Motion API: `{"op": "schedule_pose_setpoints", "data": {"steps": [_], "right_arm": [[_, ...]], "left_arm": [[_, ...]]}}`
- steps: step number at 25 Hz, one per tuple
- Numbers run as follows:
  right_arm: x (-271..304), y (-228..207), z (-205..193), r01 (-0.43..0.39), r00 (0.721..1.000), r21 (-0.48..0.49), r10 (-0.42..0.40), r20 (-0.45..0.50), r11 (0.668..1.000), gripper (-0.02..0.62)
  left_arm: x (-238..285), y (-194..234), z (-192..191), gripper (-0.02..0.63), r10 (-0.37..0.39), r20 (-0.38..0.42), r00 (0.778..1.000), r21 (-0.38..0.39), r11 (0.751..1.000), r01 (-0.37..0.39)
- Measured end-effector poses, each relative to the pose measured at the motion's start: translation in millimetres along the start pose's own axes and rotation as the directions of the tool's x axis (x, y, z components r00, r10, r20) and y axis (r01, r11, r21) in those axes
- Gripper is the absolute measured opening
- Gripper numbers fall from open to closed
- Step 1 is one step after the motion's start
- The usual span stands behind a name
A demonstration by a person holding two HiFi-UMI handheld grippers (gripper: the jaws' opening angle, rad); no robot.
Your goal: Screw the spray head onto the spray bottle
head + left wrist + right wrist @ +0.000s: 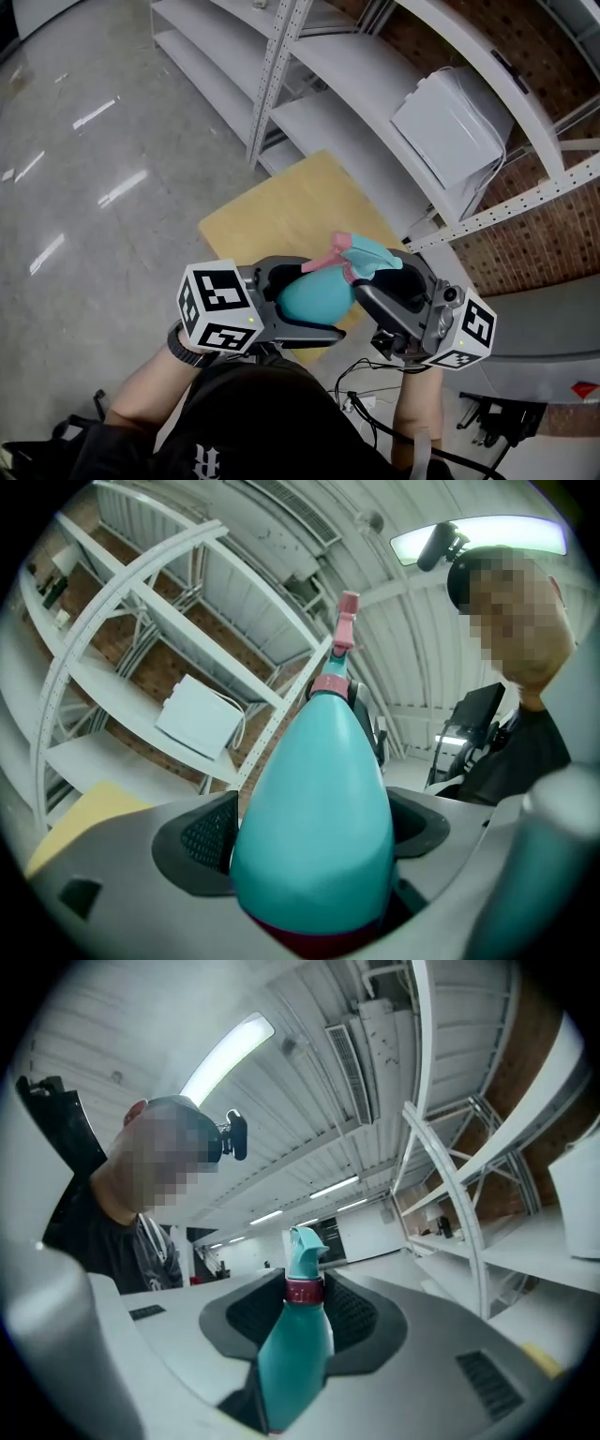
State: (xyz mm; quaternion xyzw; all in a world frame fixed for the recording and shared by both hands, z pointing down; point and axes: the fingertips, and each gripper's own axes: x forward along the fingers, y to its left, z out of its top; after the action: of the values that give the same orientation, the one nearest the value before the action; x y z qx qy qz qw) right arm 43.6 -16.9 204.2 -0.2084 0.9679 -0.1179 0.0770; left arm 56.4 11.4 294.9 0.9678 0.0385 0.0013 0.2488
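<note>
Two grips: my left gripper (326, 302) clamps the spray bottle (314, 799) steady. My right gripper (302, 1316) pinches the spray head (367, 253) for twisting.

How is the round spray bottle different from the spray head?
The spray bottle is fat, egg-shaped and plain teal; the spray head is smaller, with a pink trigger. The left gripper clamps the spray bottle; the right gripper grips the spray head. Both are teal and meet at a pink collar.
</note>
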Motion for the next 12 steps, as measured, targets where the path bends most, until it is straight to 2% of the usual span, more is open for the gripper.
{"op": "schedule_pose_setpoints", "data": {"steps": [3,6,9,12], "right_arm": [[-0.7,-7.3,5.6,0.053,0.991,0.061,-0.06,0.118,0.997,0.13],[-0.5,-13.1,7.9,0.08,0.976,0.125,-0.103,0.193,0.989,0.13],[3.3,-17.3,5.0,0.181,0.968,0.117,-0.198,0.157,0.977,0.13],[5.4,-26.2,-0.9,0.326,0.939,0.088,-0.333,0.087,0.941,0.13]], "left_arm": [[-3.6,1.9,9.1,0.453,0.007,0.075,0.997,-0.037,0.999,-0.005],[-4.3,5.5,13.2,0.451,0.037,0.1,0.994,-0.031,0.999,-0.034],[-8.2,15.5,13.4,0.449,0.14,0.075,0.987,0.044,0.989,-0.144],[-14.8,31.6,12.5,0.448,0.294,0.051,0.954,0.146,0.943,-0.299]]}}
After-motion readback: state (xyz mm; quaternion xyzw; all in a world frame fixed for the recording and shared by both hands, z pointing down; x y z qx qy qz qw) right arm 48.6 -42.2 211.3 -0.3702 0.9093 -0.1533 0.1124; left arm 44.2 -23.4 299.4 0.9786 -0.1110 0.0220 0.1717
